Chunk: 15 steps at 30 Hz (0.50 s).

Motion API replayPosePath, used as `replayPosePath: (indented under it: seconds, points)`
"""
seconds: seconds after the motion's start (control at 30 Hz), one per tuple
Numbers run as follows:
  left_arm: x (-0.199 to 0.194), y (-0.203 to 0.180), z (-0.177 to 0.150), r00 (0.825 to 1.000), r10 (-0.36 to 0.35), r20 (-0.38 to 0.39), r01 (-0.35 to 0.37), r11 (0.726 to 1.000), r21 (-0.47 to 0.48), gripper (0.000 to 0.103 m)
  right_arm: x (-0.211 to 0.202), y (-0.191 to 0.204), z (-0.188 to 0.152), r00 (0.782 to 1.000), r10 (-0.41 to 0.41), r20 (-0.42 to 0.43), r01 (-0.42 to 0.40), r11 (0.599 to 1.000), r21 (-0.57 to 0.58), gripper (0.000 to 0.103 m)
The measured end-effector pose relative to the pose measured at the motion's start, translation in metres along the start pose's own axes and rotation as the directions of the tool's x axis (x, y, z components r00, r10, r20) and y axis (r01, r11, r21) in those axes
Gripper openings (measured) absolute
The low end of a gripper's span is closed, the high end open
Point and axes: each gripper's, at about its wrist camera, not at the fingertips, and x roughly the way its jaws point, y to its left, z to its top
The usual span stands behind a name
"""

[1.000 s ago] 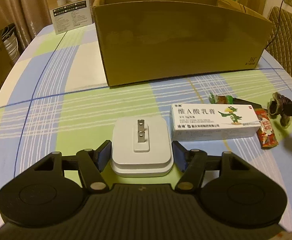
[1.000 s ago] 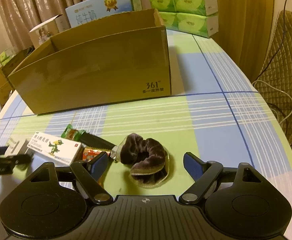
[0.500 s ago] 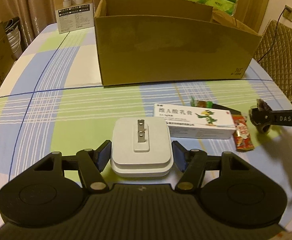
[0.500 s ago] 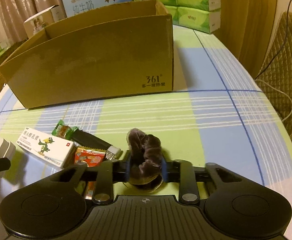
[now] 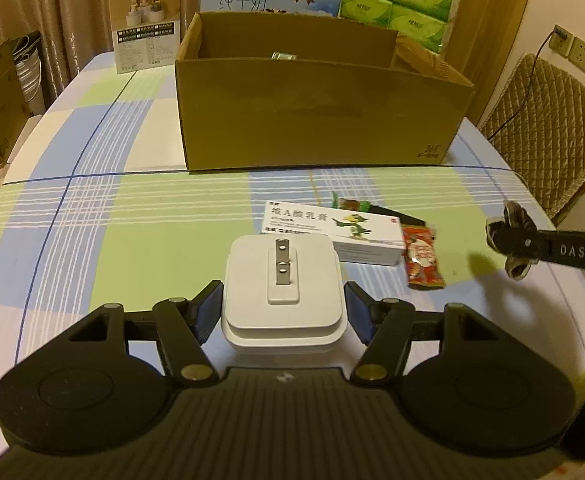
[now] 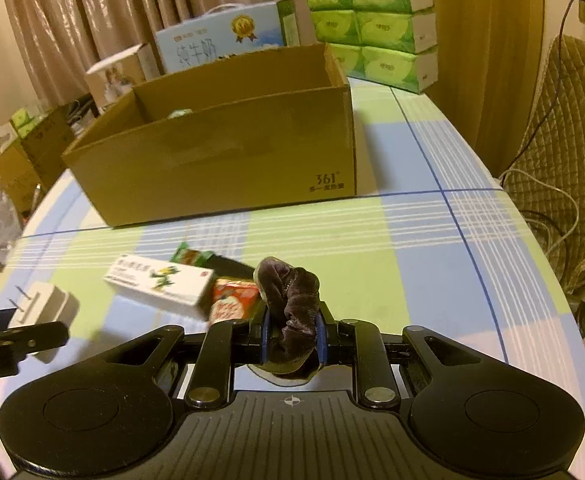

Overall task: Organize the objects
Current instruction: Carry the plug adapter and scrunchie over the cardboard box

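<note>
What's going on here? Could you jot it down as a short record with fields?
left tool: closed on white charger, prongs up, lifted off the table
right tool: shut on dark velvet scrunchie
still on tablecloth: white medicine box, red snack packet, green candy
likely destination: open cardboard box, something already inside

Two low wrist views, shared cardboard box (image 5: 316,116) ahead

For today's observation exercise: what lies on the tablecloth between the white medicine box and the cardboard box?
Only a green-wrapped snack beside the white medicine box; beyond it, bare tablecloth reaches the cardboard box. Both wrist views show it.
</note>
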Motion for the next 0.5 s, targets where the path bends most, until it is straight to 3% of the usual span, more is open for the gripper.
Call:
replayPosePath:
  seconds: [0.5]
  points:
    - [-0.063, -0.019, -0.005, 0.999, 0.018, 0.030, -0.018, 1.000, -0.001, 0.060, -0.060, 0.020, -0.002, 0.998, 0.049, 0.043, -0.048, 0.999, -0.018, 0.019]
